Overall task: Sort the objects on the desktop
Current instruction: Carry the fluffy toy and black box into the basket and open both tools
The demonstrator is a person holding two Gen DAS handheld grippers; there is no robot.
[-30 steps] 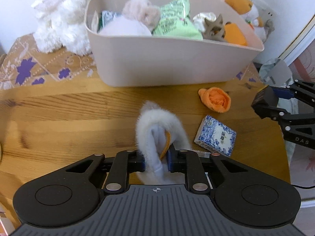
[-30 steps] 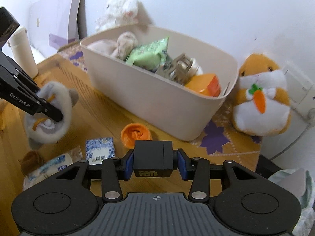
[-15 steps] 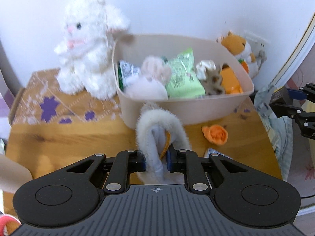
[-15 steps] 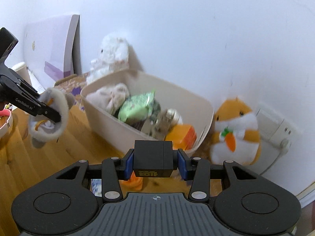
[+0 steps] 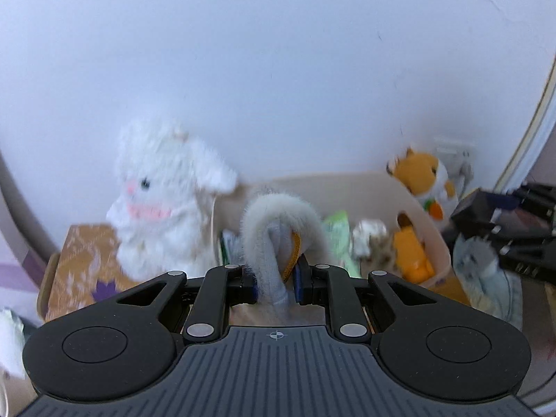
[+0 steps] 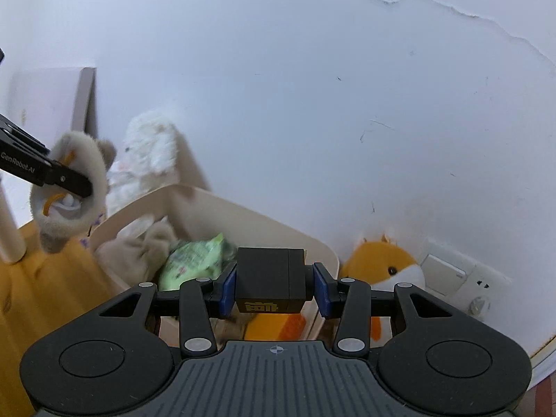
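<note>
My left gripper (image 5: 275, 286) is shut on a grey furry plush ring (image 5: 278, 236) with a pale blue inside and an orange cord, held up in the air before the beige bin (image 5: 422, 215). The right wrist view shows that plush ring (image 6: 66, 194) hanging left of the bin (image 6: 274, 222), pinched by the left gripper (image 6: 85, 186). My right gripper (image 6: 272, 293) is shut on a small black box (image 6: 271, 283) with a yellow mark, above the bin's near right part. The bin holds a beige plush (image 6: 139, 248), a green packet (image 6: 196, 260) and an orange item (image 6: 274, 325).
A white plush rabbit (image 5: 163, 201) stands left of the bin against the wall. An orange hamster plush (image 6: 389, 271) sits right of the bin, near a wall socket (image 6: 483, 286). A patterned mat (image 5: 80, 264) lies on the wooden table. The white wall is close behind.
Both grippers rose and tilted upward with their loads; the tabletop with the orange flower and blue-patterned box dropped out of view, and the wall now fills most of each view.
</note>
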